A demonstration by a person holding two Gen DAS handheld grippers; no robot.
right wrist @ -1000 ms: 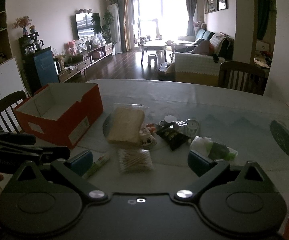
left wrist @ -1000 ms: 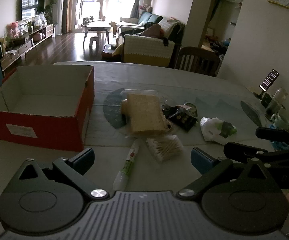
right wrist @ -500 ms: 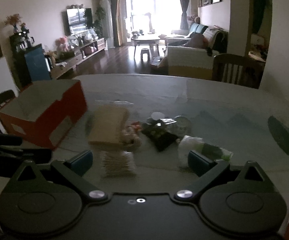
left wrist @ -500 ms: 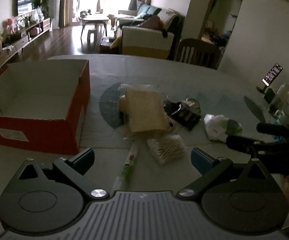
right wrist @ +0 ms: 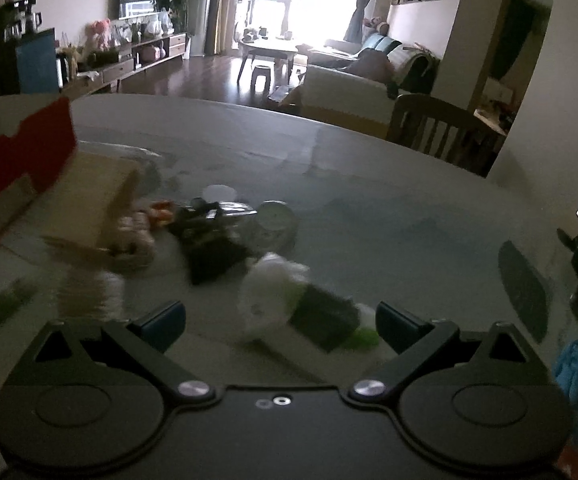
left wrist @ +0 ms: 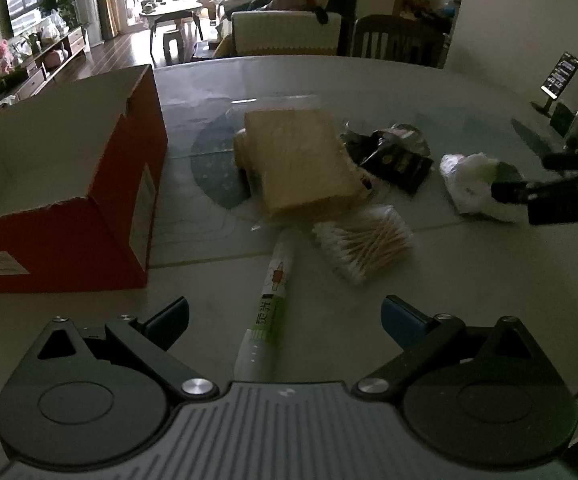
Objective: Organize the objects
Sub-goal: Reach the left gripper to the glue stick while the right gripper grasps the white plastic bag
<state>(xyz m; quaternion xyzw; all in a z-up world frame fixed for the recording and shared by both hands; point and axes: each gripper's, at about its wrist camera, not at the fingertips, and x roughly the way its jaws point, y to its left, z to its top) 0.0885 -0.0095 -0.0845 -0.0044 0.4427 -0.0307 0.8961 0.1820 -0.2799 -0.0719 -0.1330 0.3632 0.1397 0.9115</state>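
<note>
Jaws on both the left gripper (left wrist: pixel 285 312) and right gripper (right wrist: pixel 279 316) gape empty. Box (left wrist: pixel 61 184) holds nothing; tube (left wrist: pixel 267 312), swabs (left wrist: pixel 365 240) and pouch (right wrist: pixel 289 300) lie right of it on the desk (left wrist: pixel 469 292), unsorted.

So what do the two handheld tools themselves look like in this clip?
Both are matte black. The left tool has two round disc housings with silver pivot screws, angular black linkages, a ribbed grey centre plate and blue finger pads. The right tool matches, but its centre plate is smooth black with a small silver fastener. No cables, sleeves or readable markings show.
</note>
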